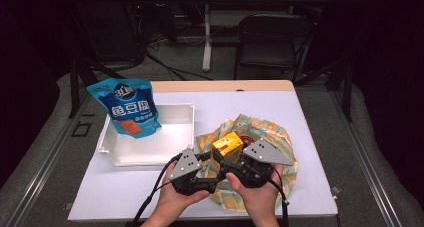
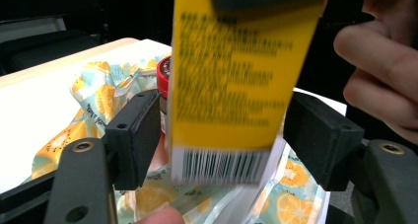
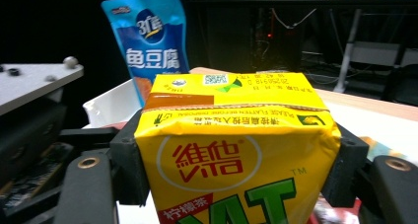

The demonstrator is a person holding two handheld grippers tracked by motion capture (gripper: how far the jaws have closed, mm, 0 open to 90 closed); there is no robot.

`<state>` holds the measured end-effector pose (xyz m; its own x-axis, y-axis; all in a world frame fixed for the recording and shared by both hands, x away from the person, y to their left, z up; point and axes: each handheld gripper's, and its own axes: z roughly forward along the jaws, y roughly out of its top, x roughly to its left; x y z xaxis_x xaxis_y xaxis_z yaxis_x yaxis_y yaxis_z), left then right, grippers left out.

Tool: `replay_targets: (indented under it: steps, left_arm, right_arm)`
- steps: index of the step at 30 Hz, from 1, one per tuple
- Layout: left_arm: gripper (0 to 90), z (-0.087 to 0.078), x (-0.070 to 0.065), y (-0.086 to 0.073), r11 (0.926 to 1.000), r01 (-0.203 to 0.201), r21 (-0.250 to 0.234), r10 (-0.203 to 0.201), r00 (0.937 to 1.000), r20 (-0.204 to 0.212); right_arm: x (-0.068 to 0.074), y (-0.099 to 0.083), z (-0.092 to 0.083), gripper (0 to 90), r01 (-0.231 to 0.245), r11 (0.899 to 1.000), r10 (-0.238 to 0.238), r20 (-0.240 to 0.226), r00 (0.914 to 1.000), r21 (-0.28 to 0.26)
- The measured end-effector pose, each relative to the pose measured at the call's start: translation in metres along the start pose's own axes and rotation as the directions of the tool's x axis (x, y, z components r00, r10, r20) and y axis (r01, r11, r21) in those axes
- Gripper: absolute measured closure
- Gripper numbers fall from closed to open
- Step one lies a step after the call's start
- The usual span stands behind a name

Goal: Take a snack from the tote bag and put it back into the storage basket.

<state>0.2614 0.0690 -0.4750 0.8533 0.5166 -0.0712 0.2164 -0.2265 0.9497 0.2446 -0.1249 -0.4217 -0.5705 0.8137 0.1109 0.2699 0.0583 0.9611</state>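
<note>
White table [image 1: 260, 104]: yellow carton [image 3: 231, 150] clamped between right gripper [image 3: 236, 172] fingers; left gripper [image 2: 224, 135] fingers flank it, unclenched.

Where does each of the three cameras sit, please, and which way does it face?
High view: above the person's side, facing forward and down on the table; both forearms and each hand-held gripper show.
Left gripper view: on the left hand-held gripper, jaws astride the yellow carton; fingers of a hand show.
Right gripper view: on the right hand-held gripper, clamping the carton, facing the blue pouch.
All share the carton.
</note>
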Motion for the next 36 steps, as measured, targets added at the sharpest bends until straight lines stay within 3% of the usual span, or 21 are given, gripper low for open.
replay_targets:
  steps: [9, 10, 11, 14, 15, 22, 23, 28, 31, 32, 35, 36]
  left_arm:
    - [37.7, 0.001, -0.001, -0.002, 0.9996, 0.026, 0.013, -0.025, 0.9988, -0.041]
    - [40.2, 0.000, 0.000, -0.002, 0.9996, 0.025, 0.016, -0.024, 0.9994, -0.027]
    - [42.2, 0.000, -0.002, -0.002, 0.9997, 0.024, 0.008, -0.024, 0.9978, -0.062]
    - [44.7, -0.002, -0.003, -0.002, 0.9999, 0.016, 0.006, -0.015, 0.9971, -0.075]
    - [44.8, -0.003, -0.003, -0.002, 0.9999, 0.013, 0.008, -0.013, 0.9980, -0.062]
    - [44.5, -0.001, -0.004, -0.002, 0.9997, 0.015, 0.018, -0.013, 0.9967, -0.080]
    - [45.1, -0.002, -0.004, -0.003, 0.9997, 0.017, 0.018, -0.016, 0.9982, -0.058]
    - [49.1, -0.006, -0.003, -0.003, 0.9998, 0.004, 0.021, -0.003, 0.9985, -0.054]
    - [50.7, -0.008, -0.002, -0.004, 0.9998, -0.003, 0.021, 0.004, 0.9967, -0.081]
    - [51.0, -0.009, 0.000, -0.005, 0.9997, 0.002, 0.023, -0.001, 0.9983, -0.058]
    - [51.5, -0.013, 0.007, -0.008, 0.9991, 0.042, 0.008, -0.041, 0.9959, -0.081]
    - [51.5, -0.015, 0.011, -0.008, 0.9986, 0.053, 0.007, -0.052, 0.9964, -0.066]
  right_arm:
    - [0.014, -0.004, 0.005, 29.6, 0.011, 1.000, -0.010, -0.035, 0.9993, 0.013]
    - [0.015, -0.005, 0.006, 29.6, 0.009, 1.000, -0.008, -0.039, 0.9992, 0.017]
    - [0.016, -0.005, 0.006, 29.6, 0.010, 1.000, -0.010, -0.039, 0.9992, 0.018]
    - [0.018, -0.005, 0.006, 29.6, 0.010, 1.000, -0.010, -0.042, 0.9991, 0.012]
    - [0.019, -0.005, 0.006, 29.6, 0.009, 1.000, -0.009, -0.039, 0.9992, 0.009]
    - [0.022, -0.006, 0.005, 29.5, 0.004, 1.000, -0.003, -0.042, 0.9991, 0.010]
    - [0.023, -0.007, 0.006, 29.5, 0.009, 1.000, -0.008, -0.043, 0.9990, 0.011]
    - [0.023, -0.007, 0.007, 28.7, 0.010, 1.000, -0.010, -0.055, 0.9984, 0.002]
    - [0.024, -0.007, 0.008, 27.0, 0.027, 1.000, -0.027, -0.062, 0.9977, -0.002]
    - [0.024, -0.007, 0.008, 26.5, 0.031, 1.000, -0.031, -0.065, 0.9974, -0.006]
    - [0.022, -0.005, 0.006, 17.6, 0.024, 1.000, -0.025, -0.085, 0.9961, -0.018]
    - [0.021, -0.004, 0.005, 15.9, 0.017, 1.000, -0.019, -0.087, 0.9960, -0.026]
